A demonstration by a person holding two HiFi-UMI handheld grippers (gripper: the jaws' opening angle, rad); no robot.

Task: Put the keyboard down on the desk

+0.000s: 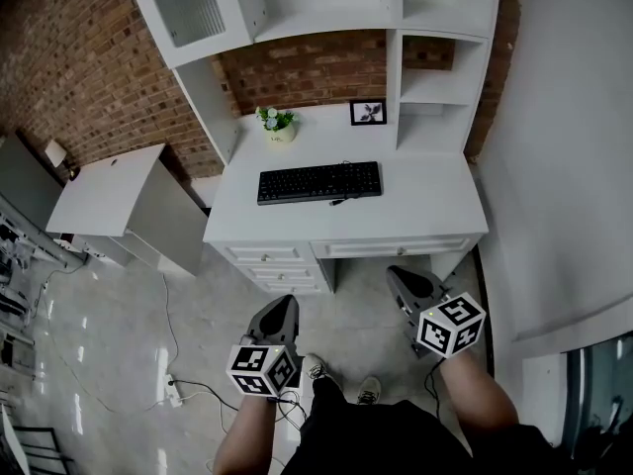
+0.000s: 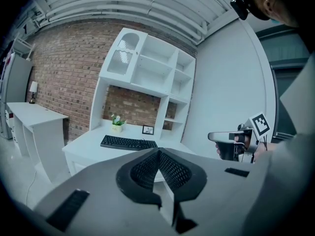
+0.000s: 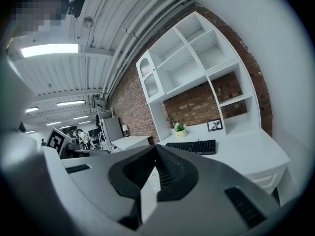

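Grey shiny floor (image 1: pixel 119 344) fills the near part of the room, and the person's shoes (image 1: pixel 315 369) stand on it. A white power strip (image 1: pixel 173 392) lies on the floor to the left of the feet.

Both claws are held low in front of the person, well apart from the counter (image 1: pixel 435 196). The left claw (image 1: pixel 282 307) is closed, its two tips pressed together with nothing between them. The right claw (image 1: pixel 400 276) is closed too, and it holds nothing.

Past them stands the white counter, with drawers (image 1: pixel 267 255) under its front edge. The black keyboard (image 1: pixel 319 182) lies flat near the middle of the counter, its long side along the front edge. Neither claw touches it. A thin black cable (image 1: pixel 341 201) curls at its front right.

Farther back, a small green plant (image 1: pixel 278 124) in a pot sits near the back left corner. A black picture frame (image 1: pixel 368 113) stands near the middle of the back edge. White shelves (image 1: pixel 435 57) rise above the counter against a brick wall (image 1: pixel 89 77). A smaller white table (image 1: pixel 104 191) stands off to the left of the counter.
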